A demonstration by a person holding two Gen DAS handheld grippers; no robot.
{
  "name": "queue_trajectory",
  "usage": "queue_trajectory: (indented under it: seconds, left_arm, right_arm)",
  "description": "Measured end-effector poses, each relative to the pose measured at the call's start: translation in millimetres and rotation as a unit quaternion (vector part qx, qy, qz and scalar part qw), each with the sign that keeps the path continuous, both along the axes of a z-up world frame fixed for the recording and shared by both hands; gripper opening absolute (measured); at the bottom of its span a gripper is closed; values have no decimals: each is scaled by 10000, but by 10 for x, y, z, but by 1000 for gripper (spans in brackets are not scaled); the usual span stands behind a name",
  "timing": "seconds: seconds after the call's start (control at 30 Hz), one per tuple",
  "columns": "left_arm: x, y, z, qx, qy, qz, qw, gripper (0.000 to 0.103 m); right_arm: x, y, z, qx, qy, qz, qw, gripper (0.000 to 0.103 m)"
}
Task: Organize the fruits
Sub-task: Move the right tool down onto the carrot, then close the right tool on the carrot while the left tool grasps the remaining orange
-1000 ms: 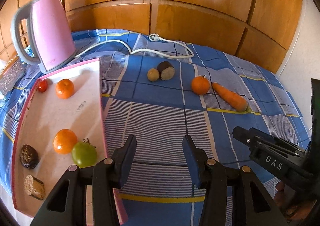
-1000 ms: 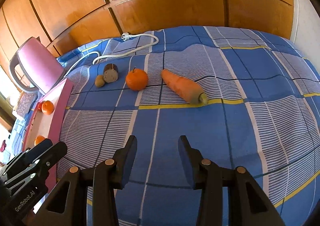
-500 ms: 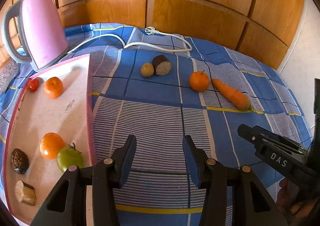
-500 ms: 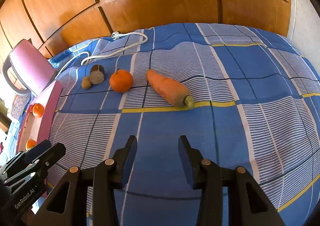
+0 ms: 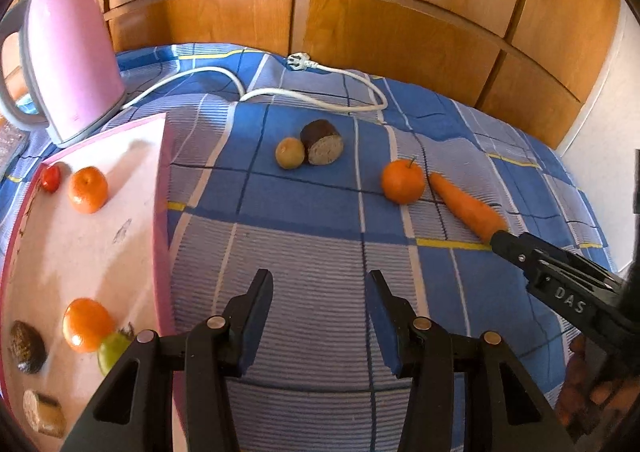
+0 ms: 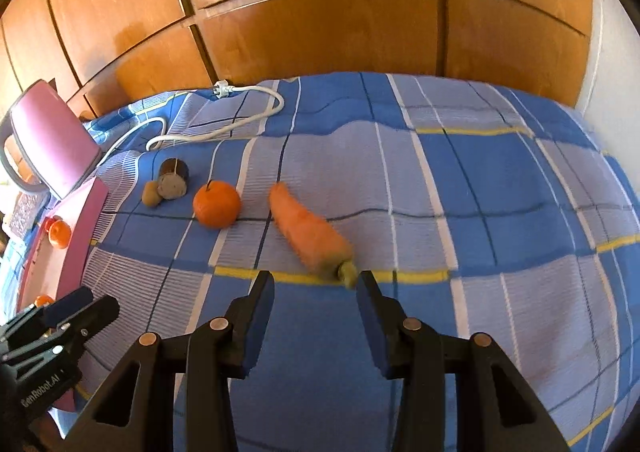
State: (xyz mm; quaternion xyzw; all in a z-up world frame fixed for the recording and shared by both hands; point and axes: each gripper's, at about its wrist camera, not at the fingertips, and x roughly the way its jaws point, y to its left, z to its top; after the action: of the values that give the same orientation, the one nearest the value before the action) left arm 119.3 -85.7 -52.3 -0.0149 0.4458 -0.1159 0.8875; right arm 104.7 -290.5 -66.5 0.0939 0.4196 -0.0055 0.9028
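as your right gripper (image 6: 316,292) has slid up to the carrot (image 6: 310,238) on the checked bedspread (image 6: 500,211), fingers spread and empty, you're lined up to grab it; your left gripper (image 5: 320,292) hangs spread and empty too.

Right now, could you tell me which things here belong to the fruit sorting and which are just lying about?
Job: pink tray holding oranges; loose orange, carrot, small brownish fruit, dark round piece.

Lying about: pink kettle, white cord, checked cloth.

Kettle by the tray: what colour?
Pink body with a grey handle and base trim: kettle. Shows best in the left wrist view.
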Motion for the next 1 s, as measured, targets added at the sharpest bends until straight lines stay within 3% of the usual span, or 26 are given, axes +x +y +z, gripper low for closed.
queue_trajectory:
  seconds: [0.37, 0.57, 0.6, 1.0]
  left_arm:
    - [247, -223, 47, -195, -58, -249, 9995, 49]
    - [406, -302, 13, -331, 15, -324, 9989, 49]
    - [432, -318, 4, -365, 31, -345, 9987, 49]
    - [696, -575, -41, -479, 102, -516, 9975, 53]
  right_arm:
    - [356, 51, -31, -530, 54, 663, 9964, 46]
    - [478, 62, -140, -552, 219, 938, 9938, 44]
    - [478, 56, -160, -564, 229, 926, 9938, 39]
    - [429, 28, -210, -517, 62, 906, 9945, 39]
